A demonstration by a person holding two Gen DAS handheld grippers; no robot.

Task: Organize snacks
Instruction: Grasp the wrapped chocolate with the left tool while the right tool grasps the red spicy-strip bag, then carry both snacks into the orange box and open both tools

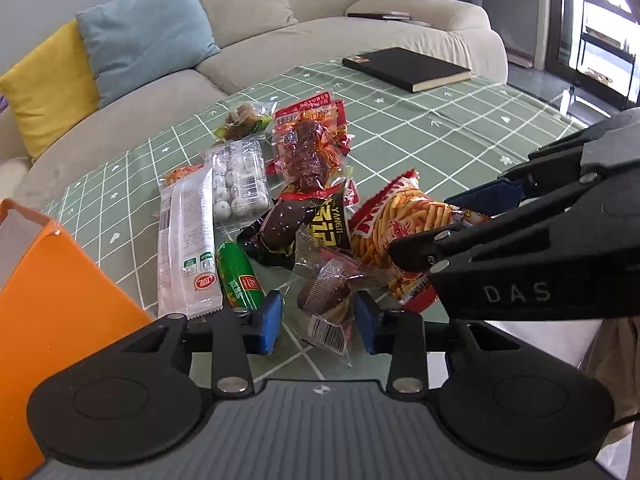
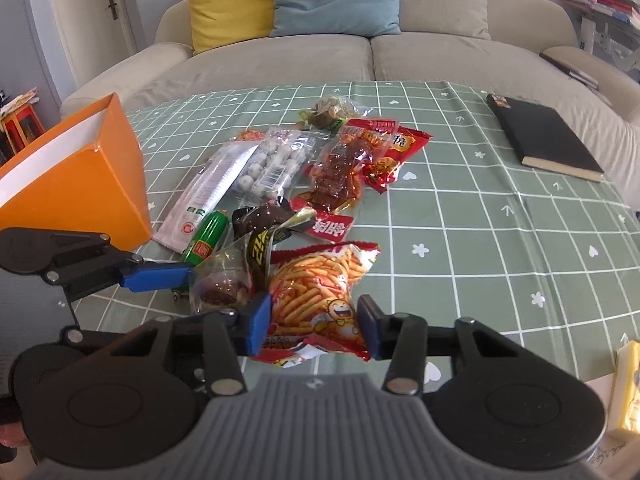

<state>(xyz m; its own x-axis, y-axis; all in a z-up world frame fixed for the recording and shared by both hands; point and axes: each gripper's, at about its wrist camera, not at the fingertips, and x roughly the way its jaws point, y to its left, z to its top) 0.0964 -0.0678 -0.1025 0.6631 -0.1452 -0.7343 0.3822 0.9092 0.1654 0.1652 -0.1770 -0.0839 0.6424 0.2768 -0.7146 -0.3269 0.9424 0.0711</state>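
Observation:
Snacks lie piled on the green checked tablecloth (image 1: 440, 140). My left gripper (image 1: 318, 322) is shut on a clear-wrapped brown cake (image 1: 332, 296), its blue pads meeting the wrapper on both sides. One left finger (image 2: 156, 276) also shows in the right wrist view, touching that cake (image 2: 218, 290). My right gripper (image 2: 314, 326) is shut on a red bag of fry-shaped crisps (image 2: 316, 292), which fills the gap between the pads. In the left wrist view the right gripper (image 1: 424, 226) reaches in from the right and straddles the same bag (image 1: 400, 224).
An orange box (image 1: 60, 300) stands open at the left. The pile holds a green sausage (image 1: 238, 276), long white packets (image 1: 188, 240), white balls (image 1: 238, 184), a red meat pack (image 1: 308, 148) and a dark pack (image 1: 320, 224). A black book (image 1: 408, 68) lies far right; a sofa (image 2: 360, 56) stands behind.

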